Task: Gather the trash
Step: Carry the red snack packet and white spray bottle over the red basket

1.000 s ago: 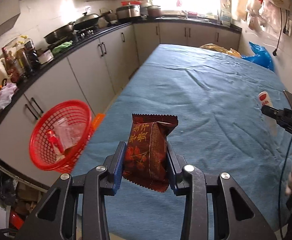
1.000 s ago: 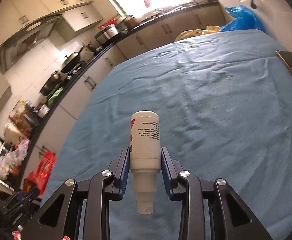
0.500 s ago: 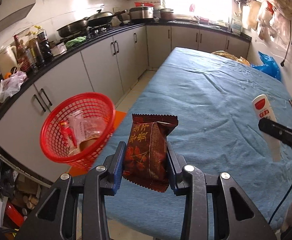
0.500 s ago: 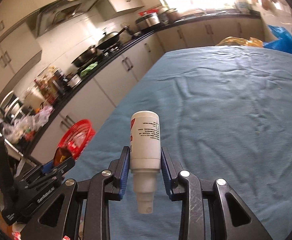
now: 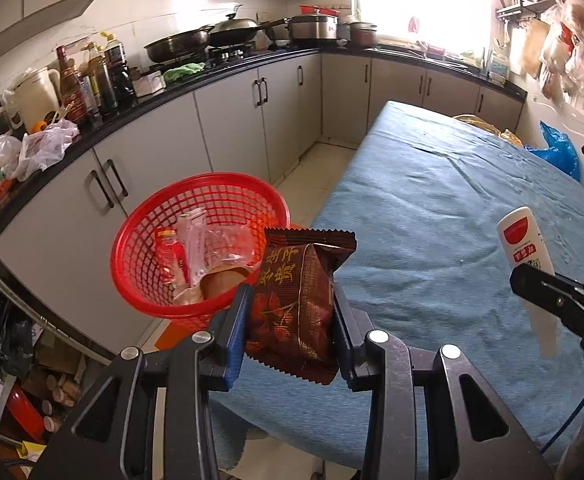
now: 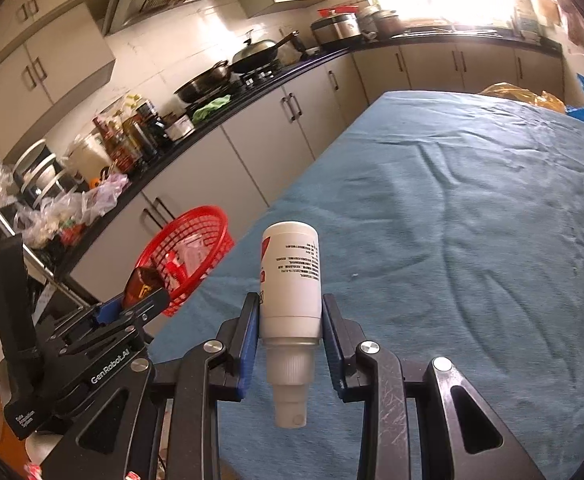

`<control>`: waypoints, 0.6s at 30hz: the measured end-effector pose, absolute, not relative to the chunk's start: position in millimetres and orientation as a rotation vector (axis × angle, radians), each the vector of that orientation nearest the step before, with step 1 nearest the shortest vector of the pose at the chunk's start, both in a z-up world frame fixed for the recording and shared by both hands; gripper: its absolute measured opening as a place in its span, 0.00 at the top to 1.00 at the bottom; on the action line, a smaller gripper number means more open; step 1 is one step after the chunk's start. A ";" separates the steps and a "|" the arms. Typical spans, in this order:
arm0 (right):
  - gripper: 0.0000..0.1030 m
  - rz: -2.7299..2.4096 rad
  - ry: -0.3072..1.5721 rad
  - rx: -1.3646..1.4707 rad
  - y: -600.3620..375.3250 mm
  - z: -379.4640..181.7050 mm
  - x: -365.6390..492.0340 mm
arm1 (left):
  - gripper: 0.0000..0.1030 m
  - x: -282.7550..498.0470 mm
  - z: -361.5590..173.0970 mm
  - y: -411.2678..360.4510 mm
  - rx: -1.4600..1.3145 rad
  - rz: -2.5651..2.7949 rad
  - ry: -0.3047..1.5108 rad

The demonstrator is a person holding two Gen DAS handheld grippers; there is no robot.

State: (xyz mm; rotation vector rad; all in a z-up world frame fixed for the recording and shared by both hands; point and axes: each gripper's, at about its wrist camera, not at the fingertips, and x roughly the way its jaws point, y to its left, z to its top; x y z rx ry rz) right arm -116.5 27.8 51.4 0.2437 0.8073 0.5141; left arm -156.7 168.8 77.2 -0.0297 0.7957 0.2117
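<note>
Red basket [image 5: 200, 248] nearer both grippers.

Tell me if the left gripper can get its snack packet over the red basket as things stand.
Probably yes. The left gripper, shut on the brown snack packet, sits just beside the red basket, whose open top shows nothing between them; the right gripper and its white bottle stay aside.

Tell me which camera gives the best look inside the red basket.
The left wrist view: it looks down into the red basket, showing clear plastic and a red wrapper inside. The right wrist view catches the basket from the side, farther off, partly behind the left gripper; contents barely readable.
</note>
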 end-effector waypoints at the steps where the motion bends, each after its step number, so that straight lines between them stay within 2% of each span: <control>1: 0.68 0.521 0.808 0.239 30.4 51.6 -116.6 | 0.65 -157.9 77.7 171.8 -0.034 0.215 0.792; 18: 0.68 0.622 0.827 0.175 93.4 55.6 -115.3 | 0.65 -169.0 83.0 212.1 -0.078 0.265 0.763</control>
